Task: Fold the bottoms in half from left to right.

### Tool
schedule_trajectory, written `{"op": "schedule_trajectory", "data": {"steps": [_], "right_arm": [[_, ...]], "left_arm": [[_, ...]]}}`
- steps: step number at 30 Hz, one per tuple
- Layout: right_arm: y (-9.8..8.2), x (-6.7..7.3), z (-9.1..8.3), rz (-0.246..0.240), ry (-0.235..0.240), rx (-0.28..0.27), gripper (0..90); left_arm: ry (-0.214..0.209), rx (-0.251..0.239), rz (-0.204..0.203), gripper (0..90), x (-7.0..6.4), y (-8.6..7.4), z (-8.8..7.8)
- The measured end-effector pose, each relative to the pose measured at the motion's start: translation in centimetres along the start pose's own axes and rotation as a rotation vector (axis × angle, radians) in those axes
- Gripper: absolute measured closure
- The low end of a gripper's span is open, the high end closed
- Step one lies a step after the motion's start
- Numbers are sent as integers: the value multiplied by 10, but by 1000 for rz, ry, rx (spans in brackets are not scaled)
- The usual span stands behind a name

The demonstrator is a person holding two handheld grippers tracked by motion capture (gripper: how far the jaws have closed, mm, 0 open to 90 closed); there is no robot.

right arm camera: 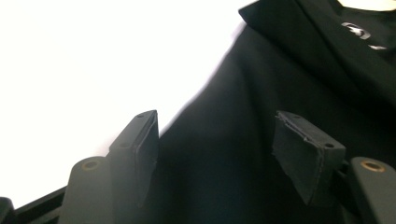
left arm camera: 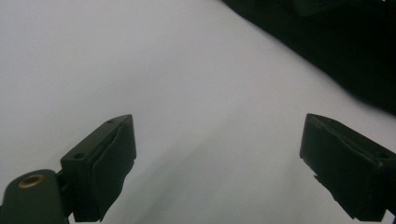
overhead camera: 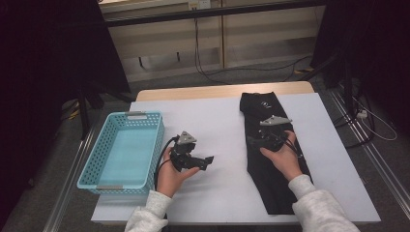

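Right tool (overhead camera: 258, 140) hovers open-jawed over black garment (overhead camera: 270, 164), palm up.

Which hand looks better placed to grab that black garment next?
Probably the right. The right gripper hovers over the black garment, jaws open with cloth beneath them. The left gripper sits open over bare white table, beside the blue basket.

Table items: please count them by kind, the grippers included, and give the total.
Black garment, folded long: 1
Light blue basket: 1
Grippers, left gripper and right gripper: 2
Total: 4
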State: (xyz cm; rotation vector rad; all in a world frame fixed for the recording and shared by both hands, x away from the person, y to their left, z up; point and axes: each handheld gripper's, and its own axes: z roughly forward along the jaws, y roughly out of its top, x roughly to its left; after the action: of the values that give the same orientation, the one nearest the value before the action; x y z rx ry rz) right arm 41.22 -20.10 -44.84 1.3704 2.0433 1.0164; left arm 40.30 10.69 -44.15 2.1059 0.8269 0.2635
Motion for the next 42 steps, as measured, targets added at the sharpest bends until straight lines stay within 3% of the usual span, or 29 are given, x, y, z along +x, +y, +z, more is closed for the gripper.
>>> {"op": "schedule_trajectory", "data": {"steps": [9, 17, 22, 29, 34, 38, 42], "right_arm": [[11, 7, 30, 23, -20, 3, 315], [8, 5, 44, 10, -55, 58, 338], [7, 4, 45, 4, -63, 64, 379], [7, 0, 44, 12, -63, 56, 526], [7, -6, 44, 13, -60, 48, 696], [7, -11, 43, 42, -56, 47, 831], [6, -14, 43, 54, -49, 44, 846]], "left_arm": [[7, -3, -5, 104, 3, -1, -3], [11, -10, -7, 104, 6, -1, -4], [12, -9, -11, 104, 6, -1, -4], [9, -11, -16, 104, 5, -1, -4], [15, -15, -10, 105, 6, -1, -5], [15, -15, -9, 105, 6, 0, -5], [16, -15, -10, 105, 6, -1, -5]]}}
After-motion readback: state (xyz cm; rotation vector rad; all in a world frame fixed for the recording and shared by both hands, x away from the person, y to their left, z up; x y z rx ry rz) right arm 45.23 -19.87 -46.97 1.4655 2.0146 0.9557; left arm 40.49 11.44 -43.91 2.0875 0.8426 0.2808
